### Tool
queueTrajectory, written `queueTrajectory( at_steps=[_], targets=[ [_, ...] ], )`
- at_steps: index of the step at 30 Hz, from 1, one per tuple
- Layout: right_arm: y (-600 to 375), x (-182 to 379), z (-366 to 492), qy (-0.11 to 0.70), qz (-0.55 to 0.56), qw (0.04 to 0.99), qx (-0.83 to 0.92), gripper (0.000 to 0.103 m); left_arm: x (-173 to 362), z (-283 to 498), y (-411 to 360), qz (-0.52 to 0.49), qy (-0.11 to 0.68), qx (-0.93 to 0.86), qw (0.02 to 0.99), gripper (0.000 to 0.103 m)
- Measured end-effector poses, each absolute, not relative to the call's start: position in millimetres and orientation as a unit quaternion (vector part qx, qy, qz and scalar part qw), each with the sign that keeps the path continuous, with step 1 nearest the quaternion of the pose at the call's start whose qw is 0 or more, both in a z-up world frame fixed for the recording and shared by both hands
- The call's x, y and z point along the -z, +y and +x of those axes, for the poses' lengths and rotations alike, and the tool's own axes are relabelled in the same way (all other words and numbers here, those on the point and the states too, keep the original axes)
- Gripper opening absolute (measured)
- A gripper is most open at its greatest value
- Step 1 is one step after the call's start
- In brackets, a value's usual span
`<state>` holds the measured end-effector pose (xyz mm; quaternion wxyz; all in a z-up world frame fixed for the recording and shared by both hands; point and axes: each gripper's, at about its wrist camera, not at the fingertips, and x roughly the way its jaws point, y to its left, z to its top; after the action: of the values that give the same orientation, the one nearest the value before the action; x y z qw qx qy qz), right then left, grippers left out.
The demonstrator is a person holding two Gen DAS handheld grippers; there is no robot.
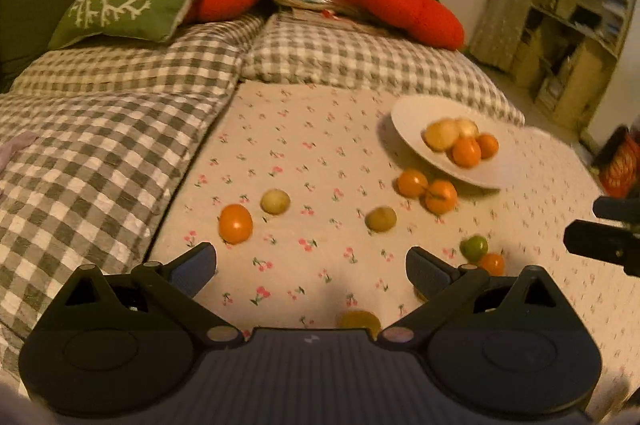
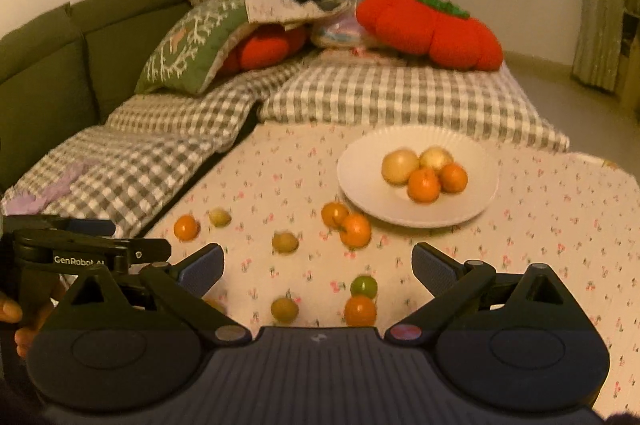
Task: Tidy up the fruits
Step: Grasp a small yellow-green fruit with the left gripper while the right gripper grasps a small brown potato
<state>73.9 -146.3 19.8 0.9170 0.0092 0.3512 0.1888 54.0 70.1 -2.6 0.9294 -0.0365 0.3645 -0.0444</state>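
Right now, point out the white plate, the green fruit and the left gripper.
white plate [image 2: 360,161], right wrist view, bare left rim.
green fruit [image 2: 363,287], right wrist view, its middle.
left gripper [image 1: 311,267], left wrist view, midway between fingertips.

Left hand-held gripper [image 1: 311,267] and right hand-held gripper [image 2: 318,267] both gape empty.

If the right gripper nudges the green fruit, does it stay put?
Probably not. The green fruit looks round and smooth, so it would likely roll on the flat cloth. An orange fruit sits right beside it and may get bumped. Right gripper is open, empty.
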Motion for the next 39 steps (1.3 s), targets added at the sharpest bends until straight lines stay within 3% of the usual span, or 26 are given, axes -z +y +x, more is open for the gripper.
queueTrajectory(
  at_steps=[4, 11, 15, 25, 28, 30, 31, 39],
  targets=[
    [-143.7, -0.1, 68.0, 0.387, -0.011, 0.899, -0.207, 0.095, 17.5, 52.1, 58.8, -0.010, 0.383, 0.067, 0.921, 0.091],
    [-139.7, 27.1, 56.6, 0.431, -0.049, 0.871, -0.232, 0.086, 38.4, 60.6, 56.0, -0.031, 0.425, 0.089, 0.900, 0.077],
    [-131.5, 40.6, 51.6, 0.450, -0.070, 0.856, -0.245, 0.075, 49.7, 66.6, 57.2, -0.055, 0.448, 0.086, 0.888, 0.065],
    [-116.1, 55.1, 52.6, 0.469, -0.100, 0.840, -0.253, 0.052, 69.1, 70.7, 41.0, -0.037, 0.465, 0.087, 0.880, 0.050],
    [-114.8, 58.2, 52.5, 0.472, -0.107, 0.838, -0.253, 0.043, 68.8, 69.7, 37.1, -0.016, 0.459, 0.083, 0.884, 0.035],
    [-115.1, 59.2, 52.5, 0.474, -0.105, 0.836, -0.255, 0.031, 68.7, 69.6, 36.0, -0.010, 0.457, 0.083, 0.886, 0.020],
    [-115.3, 59.6, 52.6, 0.474, -0.104, 0.836, -0.256, 0.027, 68.8, 69.9, 35.4, -0.010, 0.457, 0.085, 0.886, 0.018],
    [-114.5, 57.5, 54.8, 0.467, -0.096, 0.839, -0.263, 0.024, 69.4, 71.8, 31.3, -0.001, 0.452, 0.090, 0.887, 0.017]
  ],
)
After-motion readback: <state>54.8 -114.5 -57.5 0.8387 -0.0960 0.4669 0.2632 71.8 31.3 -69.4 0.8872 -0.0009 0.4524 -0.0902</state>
